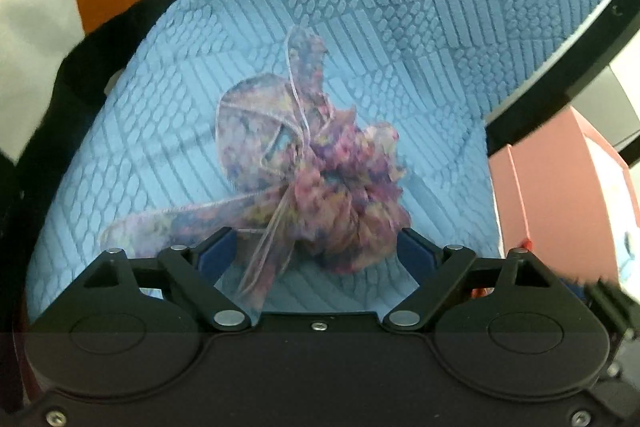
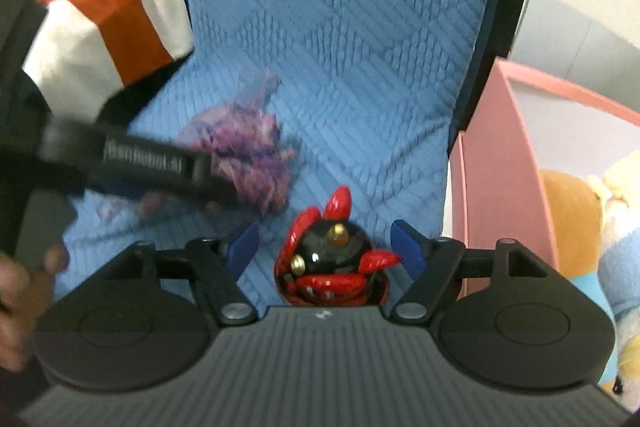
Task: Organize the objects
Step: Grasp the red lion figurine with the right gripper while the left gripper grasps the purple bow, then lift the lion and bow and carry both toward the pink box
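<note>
Spreading wide, your left gripper stands with its jaws apart and the blue pads on either side of a floral organza pouch, not pressing on it. The pouch lies on the blue textured cushion. Its gathered, ruffled end sits between the fingertips, and its rounded sheer body extends up and to the left from there, so the long axis runs diagonally away from you. One ribbon tail trails left along the cushion; another hangs down toward the gripper body.

Your right gripper also has its jaws apart. A black and red figurine sits between the pads on the same cushion, close to the gripper body, with clear gaps on both sides. Its red horn-like points aim upward and away from you; gold studs show on its glossy black dome.

In the right wrist view, the left gripper reaches in from the left beside the pouch. White lettering shows on its finger, too blurred to read.

A pink box stands just beside the cushion's right edge, with plush toys inside. A red, white and black cloth lies to the left.
</note>
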